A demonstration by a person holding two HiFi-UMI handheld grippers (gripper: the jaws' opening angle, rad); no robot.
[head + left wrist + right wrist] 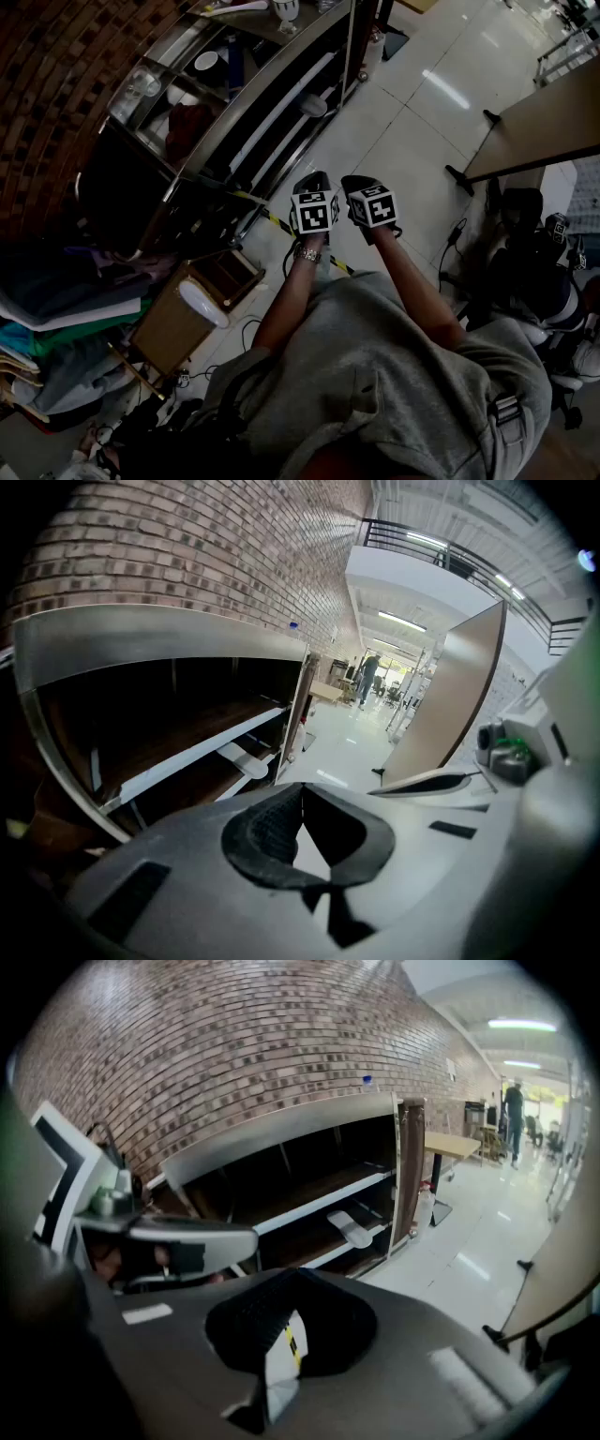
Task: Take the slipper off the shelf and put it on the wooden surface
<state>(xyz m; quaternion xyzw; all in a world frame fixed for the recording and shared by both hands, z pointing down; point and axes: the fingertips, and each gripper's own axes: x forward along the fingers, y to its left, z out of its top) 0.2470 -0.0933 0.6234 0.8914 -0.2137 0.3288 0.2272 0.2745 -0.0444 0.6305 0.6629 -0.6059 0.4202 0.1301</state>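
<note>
A white slipper (314, 105) lies on a lower board of the dark metal shelf (187, 169), near the shelf's right end. It also shows in the left gripper view as a pale slipper (246, 759) and in the right gripper view as a slipper (349, 1229) ahead of the jaws. My left gripper (314, 183) and right gripper (356, 186) are side by side over the tiled floor, short of the shelf. Both are shut with nothing between the jaws: left gripper (300, 791), right gripper (296, 1277).
A wooden tabletop (548, 122) on black legs stands to the right. Cups and dishes (206, 61) sit on upper shelf levels. A cardboard box (183, 319) and piled cloth (56, 319) lie at the left. A yellow-black strip (278, 223) crosses the floor. A person (367, 675) stands far off.
</note>
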